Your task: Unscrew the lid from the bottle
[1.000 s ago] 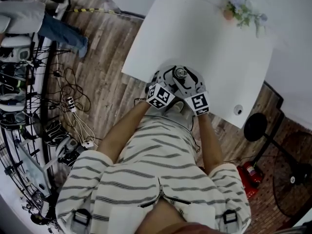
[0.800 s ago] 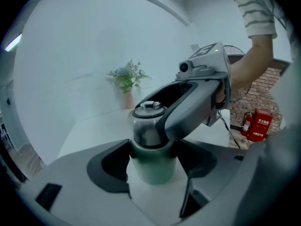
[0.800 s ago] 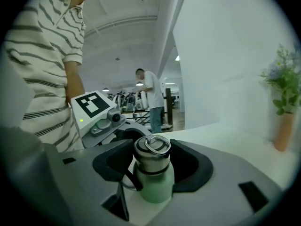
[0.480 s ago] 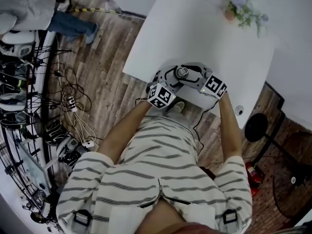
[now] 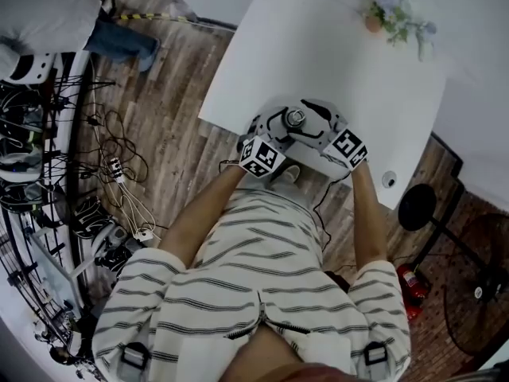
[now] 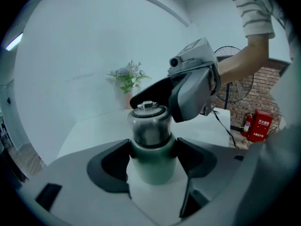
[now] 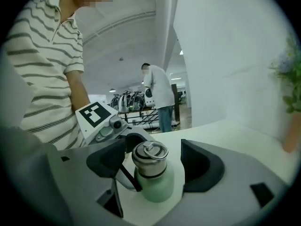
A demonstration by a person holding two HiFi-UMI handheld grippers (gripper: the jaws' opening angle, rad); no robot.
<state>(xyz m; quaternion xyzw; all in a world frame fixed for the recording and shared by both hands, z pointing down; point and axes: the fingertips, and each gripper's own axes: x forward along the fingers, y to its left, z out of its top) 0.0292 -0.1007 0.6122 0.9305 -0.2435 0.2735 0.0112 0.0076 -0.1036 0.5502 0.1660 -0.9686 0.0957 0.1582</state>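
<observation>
The bottle (image 6: 151,167) stands upright near the edge of the white table (image 5: 318,46), its long axis vertical and its steel lid (image 6: 149,122) on top. The left gripper (image 6: 153,152) is clamped on its green body. The right gripper (image 7: 153,161) straddles the lid; its jaws have just been opening and stand clear on both sides. A potted plant (image 5: 394,10) sits at the table's far corner, well apart.

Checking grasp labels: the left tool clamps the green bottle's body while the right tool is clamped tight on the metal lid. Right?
No. The right tool has just been opening; its jaws stand clear of the metal lid between them, per the right gripper view. The rest holds.
</observation>
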